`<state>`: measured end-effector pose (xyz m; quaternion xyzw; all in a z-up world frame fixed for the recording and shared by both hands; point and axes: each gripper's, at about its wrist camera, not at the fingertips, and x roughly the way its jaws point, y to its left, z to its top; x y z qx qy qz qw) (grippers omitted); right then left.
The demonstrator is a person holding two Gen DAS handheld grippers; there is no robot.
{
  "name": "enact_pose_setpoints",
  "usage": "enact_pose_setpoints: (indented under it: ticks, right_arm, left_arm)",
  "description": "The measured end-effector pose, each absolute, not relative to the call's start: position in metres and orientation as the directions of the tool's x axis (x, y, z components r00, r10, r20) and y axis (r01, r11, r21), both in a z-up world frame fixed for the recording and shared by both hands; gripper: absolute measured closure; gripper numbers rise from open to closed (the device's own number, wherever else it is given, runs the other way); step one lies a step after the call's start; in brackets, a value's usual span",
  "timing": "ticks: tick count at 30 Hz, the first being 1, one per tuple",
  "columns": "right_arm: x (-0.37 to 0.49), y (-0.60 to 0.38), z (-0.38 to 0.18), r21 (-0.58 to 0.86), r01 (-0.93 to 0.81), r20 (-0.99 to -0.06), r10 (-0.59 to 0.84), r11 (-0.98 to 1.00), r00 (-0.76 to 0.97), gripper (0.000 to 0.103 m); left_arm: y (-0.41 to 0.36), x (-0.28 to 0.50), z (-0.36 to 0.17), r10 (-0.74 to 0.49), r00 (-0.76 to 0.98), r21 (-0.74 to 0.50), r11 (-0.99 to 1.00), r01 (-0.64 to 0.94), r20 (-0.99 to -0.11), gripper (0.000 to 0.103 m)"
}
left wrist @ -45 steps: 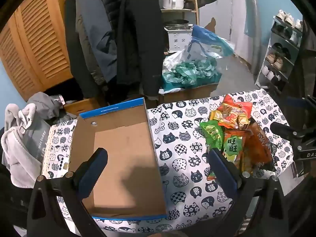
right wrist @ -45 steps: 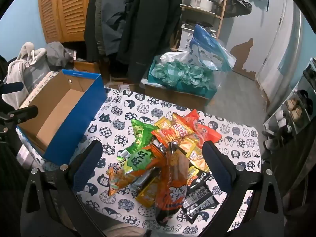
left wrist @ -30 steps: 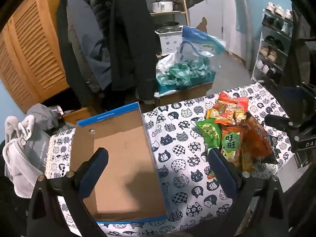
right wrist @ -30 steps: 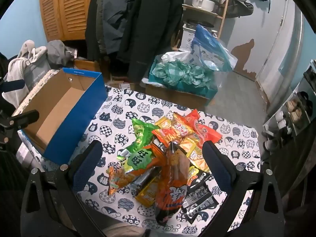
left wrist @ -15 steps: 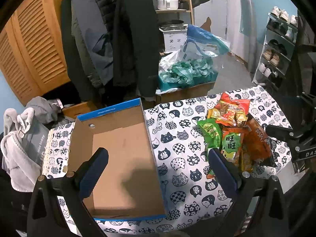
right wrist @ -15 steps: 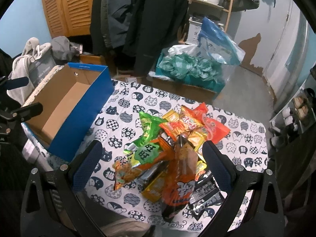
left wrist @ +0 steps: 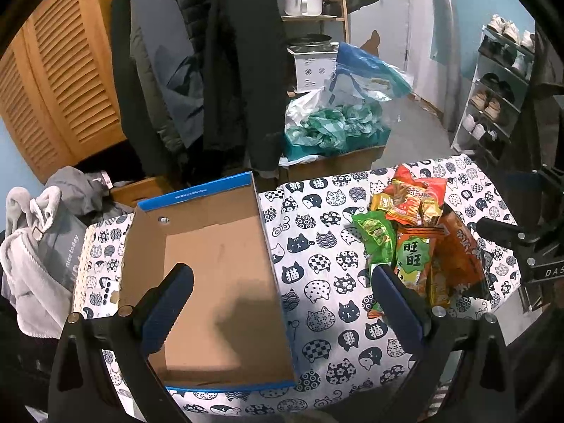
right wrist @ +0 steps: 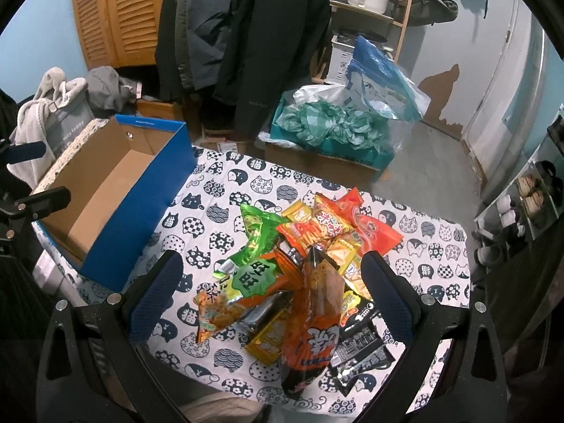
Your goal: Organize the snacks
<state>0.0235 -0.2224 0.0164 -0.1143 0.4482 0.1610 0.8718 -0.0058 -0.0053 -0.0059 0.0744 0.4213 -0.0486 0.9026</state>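
1. Cardboard-brown inside and blue outside, the open box (left wrist: 211,275) fills the left wrist view, lying on a table under a cat-print cloth (left wrist: 317,246). It holds nothing that shows.
2. In the same view the left gripper (left wrist: 282,303) hovers above the box's near end with its jaws spread wide and nothing between them; one blue finger is over the box floor, the other over the cloth by the snacks.
3. To the right of the box, apart from it, lies the snack pile (left wrist: 416,239): a green packet (left wrist: 377,236), an orange-and-green bag with Chinese characters (left wrist: 412,261), and red and yellow packets behind them. The right gripper's dark frame (left wrist: 521,243) shows at the right edge.
4. Behind the table hang dark coats (left wrist: 229,70), with louvred wooden doors (left wrist: 53,81) to the left and a shoe rack (left wrist: 500,81) to the right.
5. From the right wrist view, the right gripper (right wrist: 271,285) hangs over the snack pile (right wrist: 299,264), also released, jaws wide and empty, its fingers flanking the heap without touching it.
6. A tall orange bag (right wrist: 313,324) lies nearest the camera, a black packet (right wrist: 359,349) just right of it and the orange-and-green bag (right wrist: 253,278) to its left.
7. The box (right wrist: 116,190) sits at the table's left end, well clear of the pile, and part of the left gripper (right wrist: 35,201) shows beside it at the left edge.
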Motion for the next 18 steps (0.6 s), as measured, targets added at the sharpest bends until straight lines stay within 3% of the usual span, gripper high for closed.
enact_pose_setpoints:
  ticks: [18]
  right_arm:
    - [0.0235, -0.2203, 0.0148, -0.054, -0.384, -0.821, 0.178, 0.922, 0.542, 0.004]
  left_arm:
    - [-0.0045, -0.0088, -0.0096, -0.030, 0.633, 0.082, 0.986, 0.146, -0.774, 0.001]
